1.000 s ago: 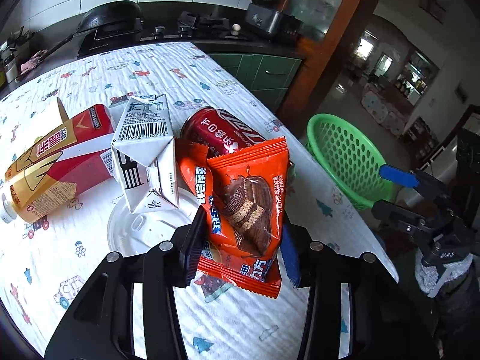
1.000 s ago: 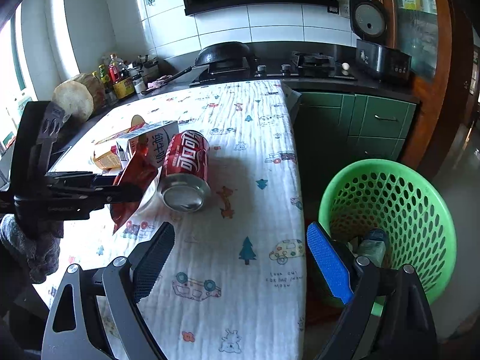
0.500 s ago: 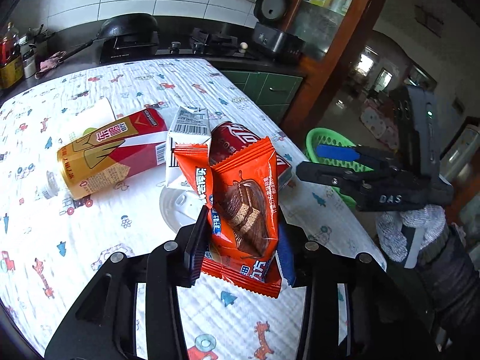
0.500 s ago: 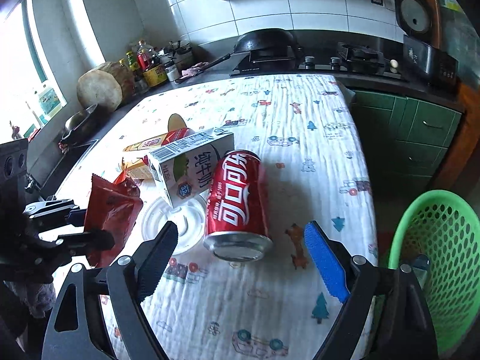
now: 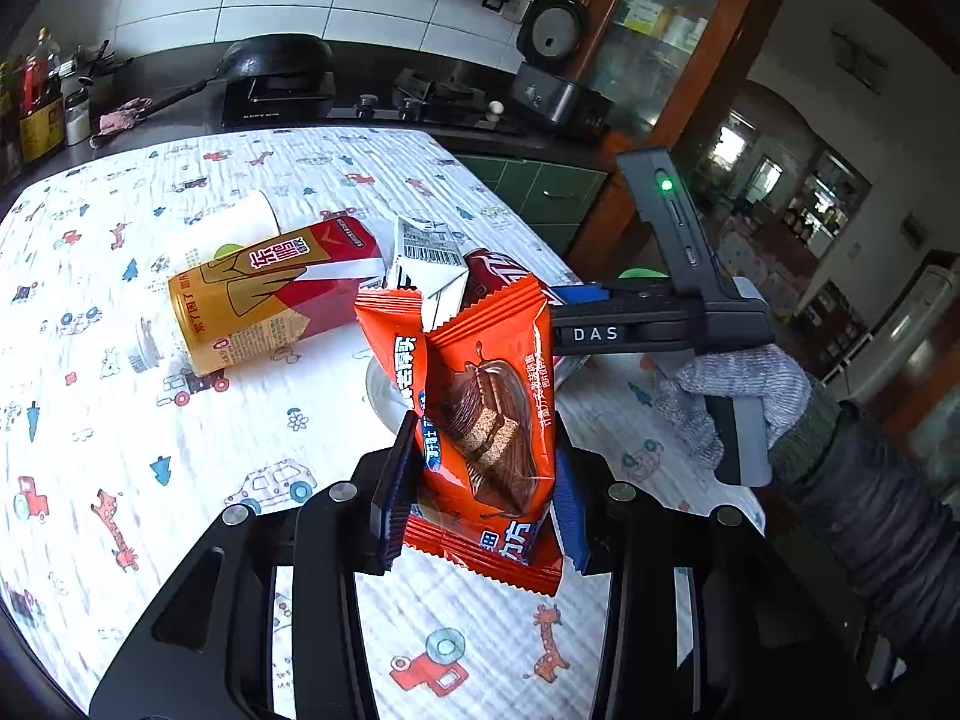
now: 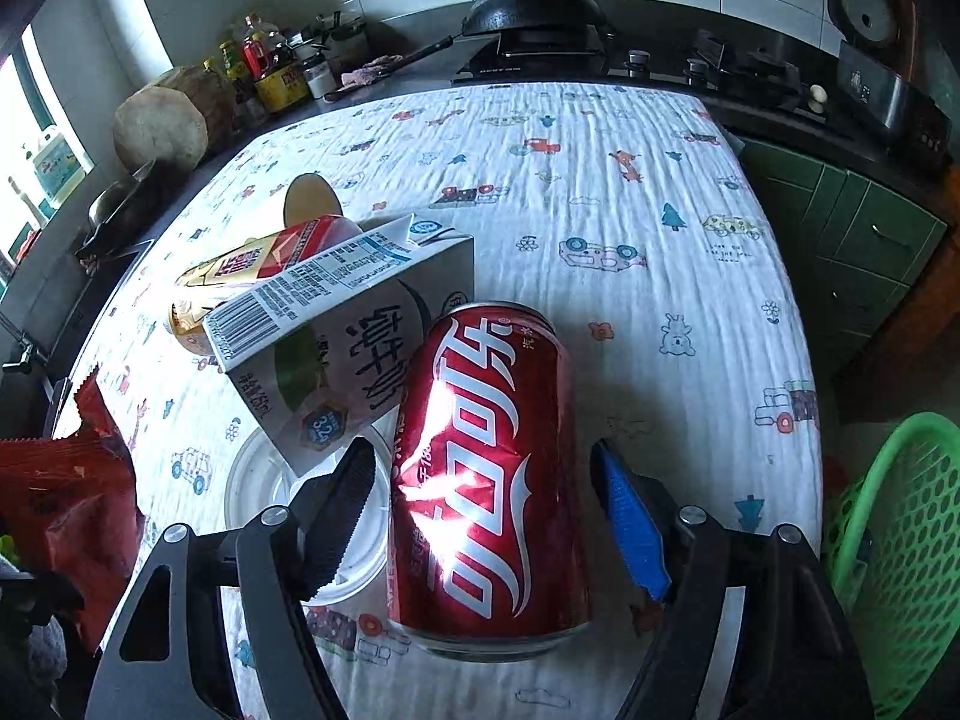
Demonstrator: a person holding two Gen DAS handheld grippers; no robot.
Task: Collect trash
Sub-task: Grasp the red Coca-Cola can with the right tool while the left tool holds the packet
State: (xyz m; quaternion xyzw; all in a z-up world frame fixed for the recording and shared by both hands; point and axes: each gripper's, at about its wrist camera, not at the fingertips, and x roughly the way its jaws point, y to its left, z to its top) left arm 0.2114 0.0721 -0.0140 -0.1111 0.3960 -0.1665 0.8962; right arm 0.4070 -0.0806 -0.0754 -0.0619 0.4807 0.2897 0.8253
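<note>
The left gripper [image 5: 483,480] pinches an orange snack wrapper [image 5: 486,420] above the tabletop [image 6: 600,180], while the right gripper [image 6: 486,516], jaws just closing, straddles the lying red can [image 6: 489,480] without yet touching it.

The can [image 6: 489,474] lies on the table [image 6: 630,192], the carton [image 6: 342,348] touching its left, the basket [image 6: 900,540] right.
</note>
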